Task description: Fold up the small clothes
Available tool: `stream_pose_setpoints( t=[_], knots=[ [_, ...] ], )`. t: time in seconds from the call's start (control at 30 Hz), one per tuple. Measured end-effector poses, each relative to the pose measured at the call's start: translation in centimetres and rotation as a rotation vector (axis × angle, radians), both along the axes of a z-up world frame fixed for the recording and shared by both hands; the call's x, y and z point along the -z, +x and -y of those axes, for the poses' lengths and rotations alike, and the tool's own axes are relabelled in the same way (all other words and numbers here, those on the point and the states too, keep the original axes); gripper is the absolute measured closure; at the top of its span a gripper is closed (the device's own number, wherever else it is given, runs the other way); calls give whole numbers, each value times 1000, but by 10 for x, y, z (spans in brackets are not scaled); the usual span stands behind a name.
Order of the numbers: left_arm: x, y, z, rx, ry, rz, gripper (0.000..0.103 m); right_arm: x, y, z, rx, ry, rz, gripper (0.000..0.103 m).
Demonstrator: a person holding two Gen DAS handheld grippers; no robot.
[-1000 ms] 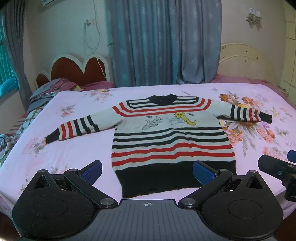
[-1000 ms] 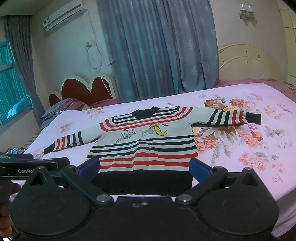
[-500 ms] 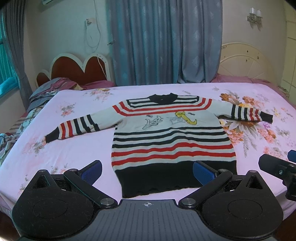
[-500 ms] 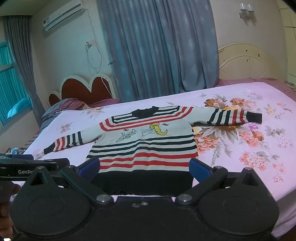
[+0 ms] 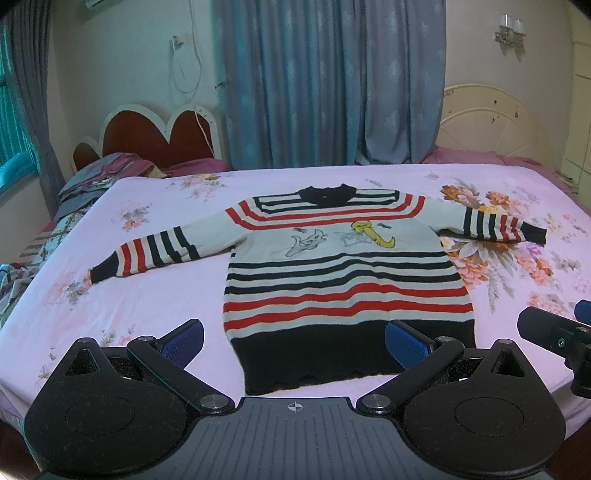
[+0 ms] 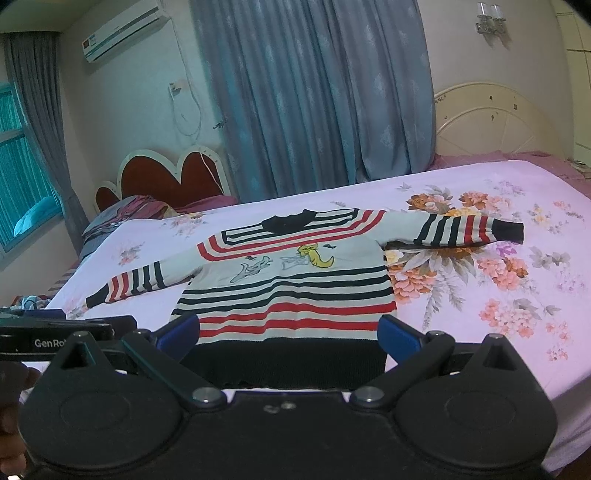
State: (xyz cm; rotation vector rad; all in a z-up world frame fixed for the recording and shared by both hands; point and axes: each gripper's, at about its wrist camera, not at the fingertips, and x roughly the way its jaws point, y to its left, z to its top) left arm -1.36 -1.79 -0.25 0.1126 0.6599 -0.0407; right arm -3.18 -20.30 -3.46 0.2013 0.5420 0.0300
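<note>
A striped sweater (image 5: 343,273) lies flat on the pink bed (image 5: 155,295), sleeves spread for folding, while the left gripper (image 5: 293,341) and right gripper (image 6: 288,332) hover with jaws spread and nothing held, near its black hem.

Bedsheet (image 5: 155,295) left bare around striped sweater (image 5: 343,288); approach unblocked from near edge. Far-left corner taken up by crumpled bedding (image 5: 92,184); headboards behind.

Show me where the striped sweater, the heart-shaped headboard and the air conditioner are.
striped sweater (image 5: 343,291), left wrist view, on a red stripe across its body.
heart-shaped headboard (image 6: 162,181), right wrist view, on its red panel.
air conditioner (image 6: 123,31), right wrist view, on its white front.
</note>
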Motion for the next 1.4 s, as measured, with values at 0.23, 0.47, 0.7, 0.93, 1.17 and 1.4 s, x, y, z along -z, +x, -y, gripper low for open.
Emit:
stream_pose_setpoints(
  t=[0.23, 0.47, 0.7, 0.93, 1.17, 1.4],
  knots=[
    [1, 1, 0, -2, 0, 0, 0, 1, 4, -3, -2, -1, -5, 1],
    [6, 12, -8, -9, -5, -6, 0, 2, 9, -7, -8, -2, -8, 1],
    [6, 17, -9, -10, -5, -8, 0, 2, 12, -8, -8, -2, -8, 1],
    [6, 22, -11, -9, -4, -13, 0, 3, 17, -11, -9, -3, -16, 1],
    [11, 32, -14, -17, 0, -22, 0, 8, 26, -11, -6, -1, -25, 1],
    [15, 50, -18, -11, 2, -27, 0, 14, 38, -10, 14, -11, -42, 1]
  ],
)
